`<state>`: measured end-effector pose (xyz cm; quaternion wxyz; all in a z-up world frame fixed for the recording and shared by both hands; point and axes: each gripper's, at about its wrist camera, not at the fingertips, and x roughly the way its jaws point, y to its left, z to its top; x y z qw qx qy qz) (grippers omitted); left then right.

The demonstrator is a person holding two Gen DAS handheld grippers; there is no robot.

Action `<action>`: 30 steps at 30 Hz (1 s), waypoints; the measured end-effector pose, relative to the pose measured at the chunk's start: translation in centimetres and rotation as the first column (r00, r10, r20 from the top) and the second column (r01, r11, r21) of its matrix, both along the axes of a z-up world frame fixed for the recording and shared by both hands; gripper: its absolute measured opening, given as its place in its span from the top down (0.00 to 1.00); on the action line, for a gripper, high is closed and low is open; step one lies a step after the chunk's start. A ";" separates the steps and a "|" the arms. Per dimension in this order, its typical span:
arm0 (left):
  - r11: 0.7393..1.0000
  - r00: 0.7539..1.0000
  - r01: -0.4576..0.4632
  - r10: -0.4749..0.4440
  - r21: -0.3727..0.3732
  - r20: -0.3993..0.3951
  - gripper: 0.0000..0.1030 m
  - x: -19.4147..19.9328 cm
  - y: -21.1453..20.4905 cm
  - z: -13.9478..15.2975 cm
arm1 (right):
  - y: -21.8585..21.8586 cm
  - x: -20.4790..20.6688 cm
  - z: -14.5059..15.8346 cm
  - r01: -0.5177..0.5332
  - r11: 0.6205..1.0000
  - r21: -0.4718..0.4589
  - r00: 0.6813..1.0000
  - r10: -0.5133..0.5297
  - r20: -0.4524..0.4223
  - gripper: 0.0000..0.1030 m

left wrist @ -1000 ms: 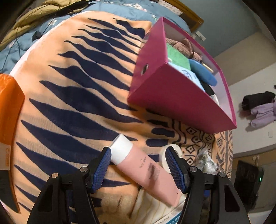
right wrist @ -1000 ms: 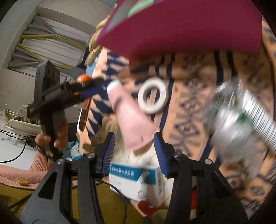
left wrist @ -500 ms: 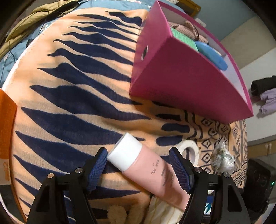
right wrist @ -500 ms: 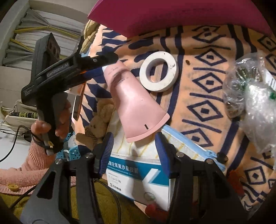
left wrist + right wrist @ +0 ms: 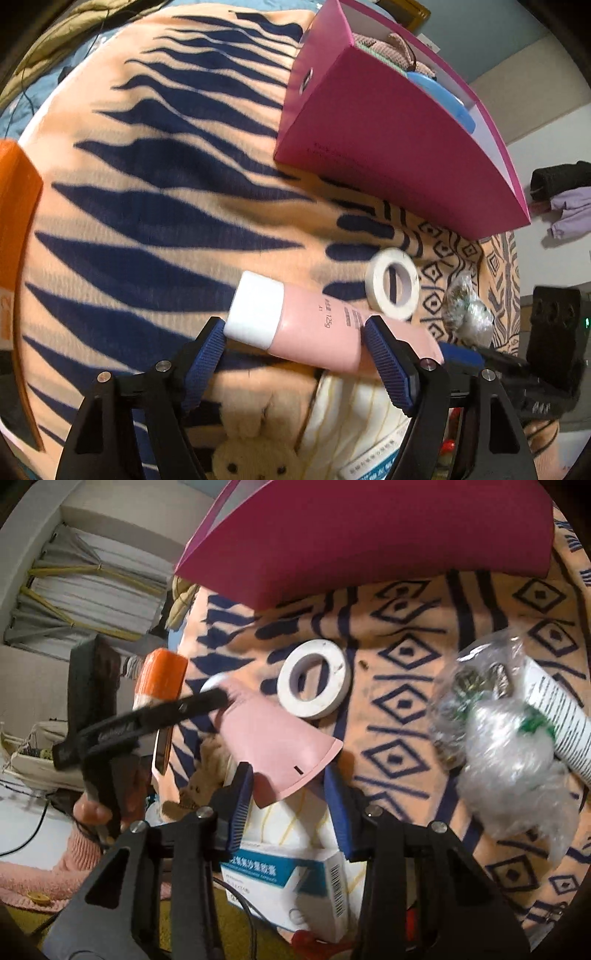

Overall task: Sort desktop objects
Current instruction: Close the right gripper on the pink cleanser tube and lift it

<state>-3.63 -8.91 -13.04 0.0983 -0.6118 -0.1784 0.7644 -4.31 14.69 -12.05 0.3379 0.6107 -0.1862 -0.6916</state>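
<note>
Striped blanket (image 5: pixel 155 206) | left gripper (image 5: pixel 295 343) opening astride pink tube (image 5: pixel 314 328) | right gripper (image 5: pixel 290 797) closing on its crimped end, contact unclear

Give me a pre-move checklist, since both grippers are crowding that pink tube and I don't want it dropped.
1. Right gripper around the pink tube tail: ok, jaws closing.
2. Right pads pressing the tube: cannot tell.
3. Left gripper clear of the tube: not ok, jaws opening but still straddling its cap end.
4. Tape roll clear of the tube: cannot tell, it lies close beside.
5. Pink box open for dropping: ok.
</note>
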 end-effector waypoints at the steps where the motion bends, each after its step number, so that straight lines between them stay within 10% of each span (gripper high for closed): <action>1: 1.000 1.000 -0.001 0.001 0.003 0.004 0.24 0.2 0.0 -0.1 | 0.1 -0.2 -0.2 0.008 1.000 0.000 1.000 -0.008 0.006 0.58; 15: 0.998 0.998 0.056 -0.057 0.029 0.010 0.24 2.2 -9.9 -0.9 | 1.2 -0.3 -2.0 0.038 0.998 -0.053 0.994 -0.032 0.104 0.52; 22: 0.998 0.998 0.066 -0.066 0.020 -0.003 0.29 4.0 -14.2 -0.3 | 0.8 -0.2 -1.9 0.031 0.999 -0.038 0.997 -0.028 0.072 0.82; 30: 0.999 0.999 0.036 -0.036 -0.014 -0.024 0.30 5.4 -21.3 0.6 | 0.5 -0.5 -0.8 0.023 0.999 -0.025 1.000 -0.023 0.013 0.83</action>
